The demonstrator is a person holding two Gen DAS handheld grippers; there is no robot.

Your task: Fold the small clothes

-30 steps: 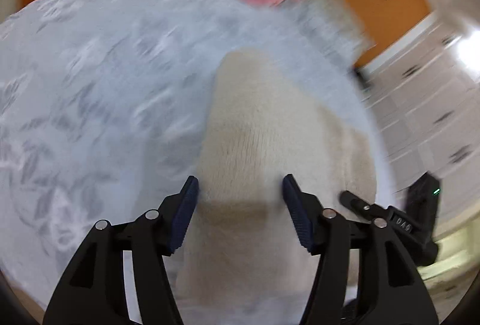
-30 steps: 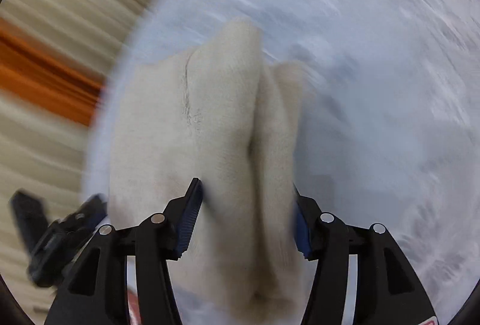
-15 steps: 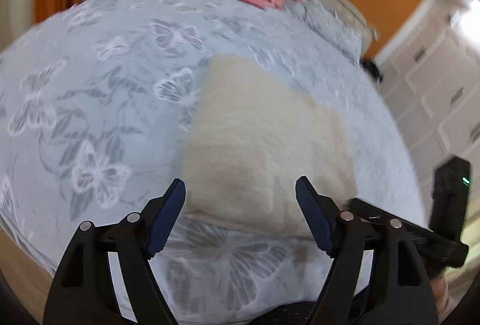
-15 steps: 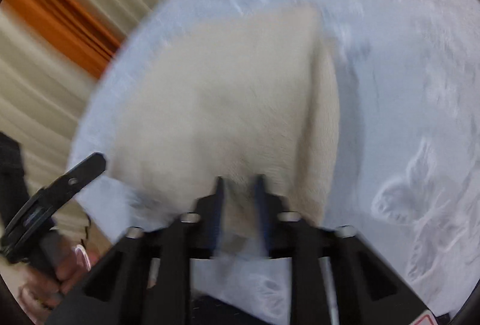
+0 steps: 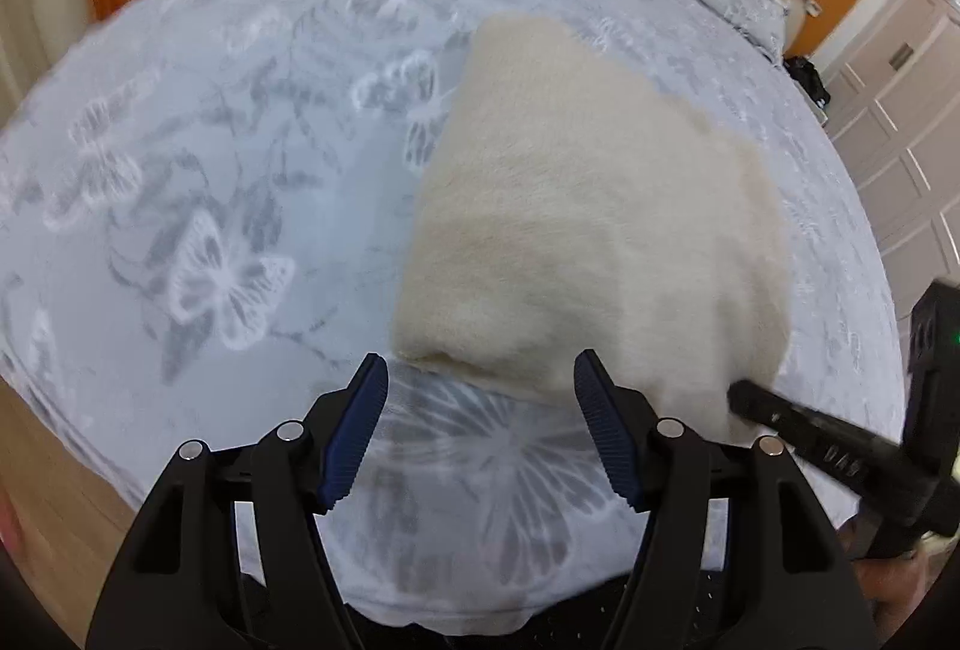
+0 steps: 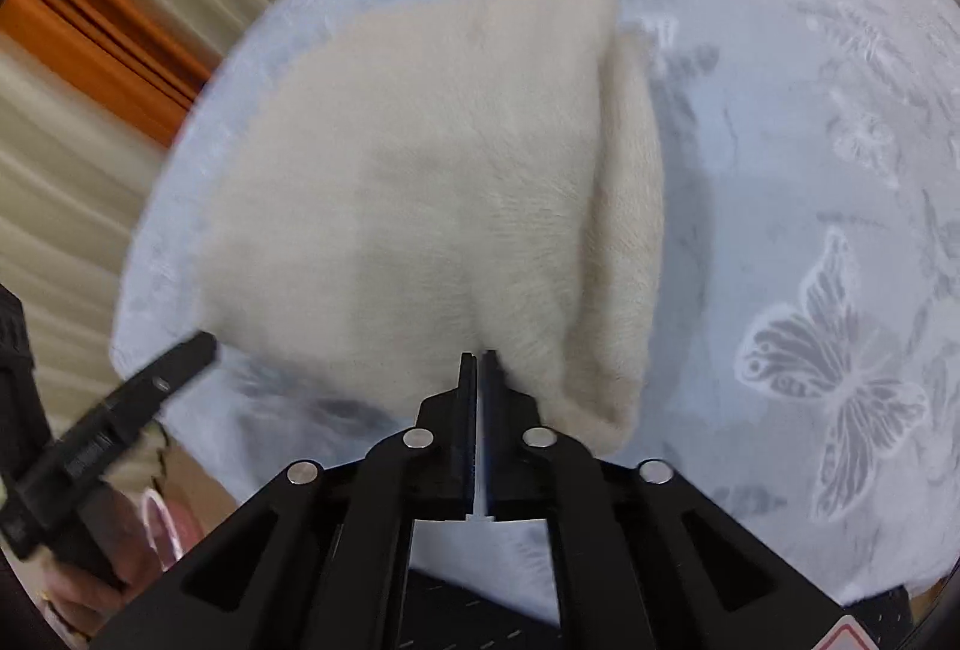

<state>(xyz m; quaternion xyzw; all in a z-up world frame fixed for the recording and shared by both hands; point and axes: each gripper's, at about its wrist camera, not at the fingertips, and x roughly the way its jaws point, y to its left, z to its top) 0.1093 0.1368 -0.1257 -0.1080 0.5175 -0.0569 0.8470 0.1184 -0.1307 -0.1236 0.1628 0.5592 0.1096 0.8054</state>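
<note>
A folded cream knit garment is seen lying on a butterfly-print bedspread. The left gripper is held apart just short of its near edge; the right gripper is pressed together at the hem, whether on cloth cannot be told. Soft, light and limp, it is best pinched at a corner.

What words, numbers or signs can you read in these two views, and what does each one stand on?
No text can be quoted as readable.
Right gripper, pale marking on its side in the left wrist view: blurred, unreadable.
Left gripper, pale marking on its side in the right wrist view: blurred, unreadable.
Red sticker at the right wrist view's bottom edge: cut off, unreadable.
Cream garment and butterfly bedspread: no text.
</note>
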